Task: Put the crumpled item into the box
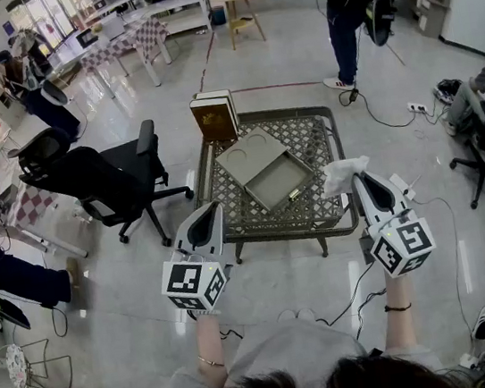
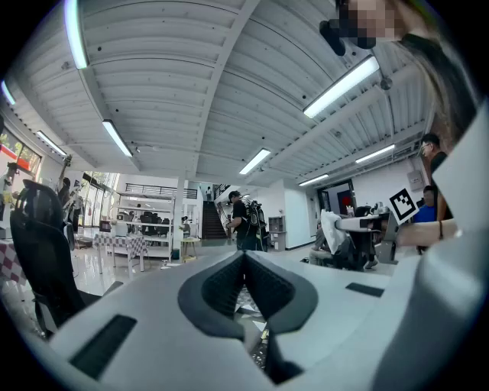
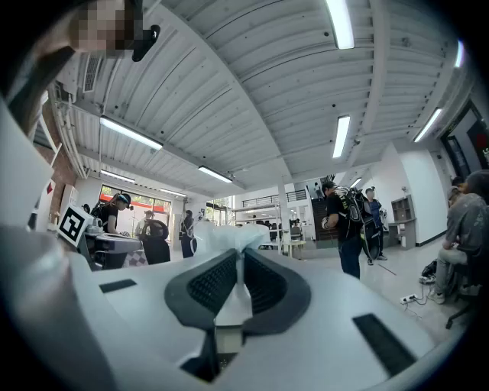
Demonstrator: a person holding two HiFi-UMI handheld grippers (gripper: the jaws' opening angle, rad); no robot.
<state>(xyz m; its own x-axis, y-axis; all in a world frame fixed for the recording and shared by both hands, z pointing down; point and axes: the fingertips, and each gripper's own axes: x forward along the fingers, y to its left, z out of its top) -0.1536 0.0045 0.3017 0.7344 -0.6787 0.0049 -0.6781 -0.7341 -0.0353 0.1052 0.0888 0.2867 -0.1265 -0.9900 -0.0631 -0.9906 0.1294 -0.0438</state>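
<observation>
white crumpled item (image 1: 344,172) in right tool (image 3: 238,258)

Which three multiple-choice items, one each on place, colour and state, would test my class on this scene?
1. Where is the open grey box? A in a drawer; B on the lattice table; C on a windowsill.
2. What colour is the crumpled item held by the right gripper? A red; B black; C white.
3. How are the fingers of the left gripper? A shut, empty; B wide open; C shut on a cup.
Answers: 1 B, the head view shows it on the tabletop. 2 C, the head view and the right gripper view both show it white. 3 A, the left gripper view shows the fingers meeting with nothing between.
</observation>
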